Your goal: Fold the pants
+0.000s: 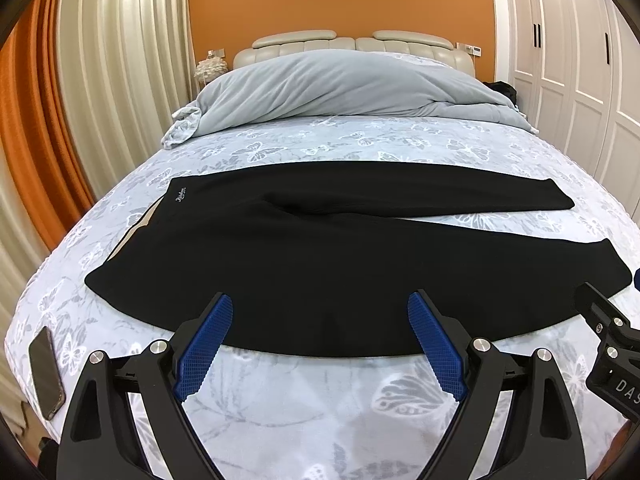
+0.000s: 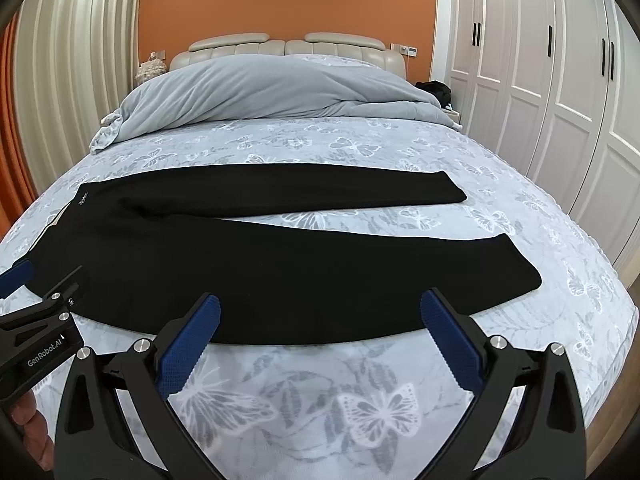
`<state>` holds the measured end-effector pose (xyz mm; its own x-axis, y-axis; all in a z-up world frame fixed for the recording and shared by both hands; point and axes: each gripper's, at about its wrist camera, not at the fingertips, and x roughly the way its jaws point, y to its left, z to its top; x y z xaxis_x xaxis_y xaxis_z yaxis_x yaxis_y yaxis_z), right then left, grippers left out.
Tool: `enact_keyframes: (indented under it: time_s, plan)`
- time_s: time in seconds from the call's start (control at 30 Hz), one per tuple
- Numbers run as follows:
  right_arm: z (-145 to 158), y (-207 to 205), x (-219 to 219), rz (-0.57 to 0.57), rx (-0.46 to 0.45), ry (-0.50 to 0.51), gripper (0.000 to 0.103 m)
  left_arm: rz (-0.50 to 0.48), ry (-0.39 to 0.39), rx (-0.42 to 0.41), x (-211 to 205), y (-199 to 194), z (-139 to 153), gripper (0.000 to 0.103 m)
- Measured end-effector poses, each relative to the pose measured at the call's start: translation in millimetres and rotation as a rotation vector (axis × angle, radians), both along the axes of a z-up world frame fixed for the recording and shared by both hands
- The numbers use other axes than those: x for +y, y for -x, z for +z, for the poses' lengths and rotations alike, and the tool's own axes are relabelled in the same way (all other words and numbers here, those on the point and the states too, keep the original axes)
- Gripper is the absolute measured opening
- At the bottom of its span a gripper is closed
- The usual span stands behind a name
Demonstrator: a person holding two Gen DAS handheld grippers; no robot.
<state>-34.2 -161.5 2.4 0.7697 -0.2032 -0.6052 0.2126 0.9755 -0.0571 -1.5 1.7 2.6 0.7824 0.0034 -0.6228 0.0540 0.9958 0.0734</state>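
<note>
Black pants (image 1: 304,256) lie flat across the bed, waistband at the left, both legs running right and spread apart in a V. They also show in the right wrist view (image 2: 280,264). My left gripper (image 1: 320,308) is open and empty, its blue pads (image 1: 208,344) hovering over the near edge of the near leg. My right gripper (image 2: 320,308) is open and empty, above the near leg's lower part, close to the cuff (image 2: 516,268). Each gripper shows at the edge of the other's view.
The bed has a light sheet with butterflies (image 1: 320,144). A grey duvet (image 1: 340,84) is piled at the headboard. A phone (image 1: 46,372) lies at the bed's near left edge. White wardrobes (image 2: 560,80) stand at the right, curtains at the left.
</note>
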Motion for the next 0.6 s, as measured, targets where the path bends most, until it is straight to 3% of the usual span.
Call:
enact_keyframes:
  time_s: [0.6]
  plan:
    - [-0.3,1.2,-1.2,0.001,-0.001,-0.003,0.098,0.002,-0.001,0.002,0.2,-0.5,-0.1,0.087]
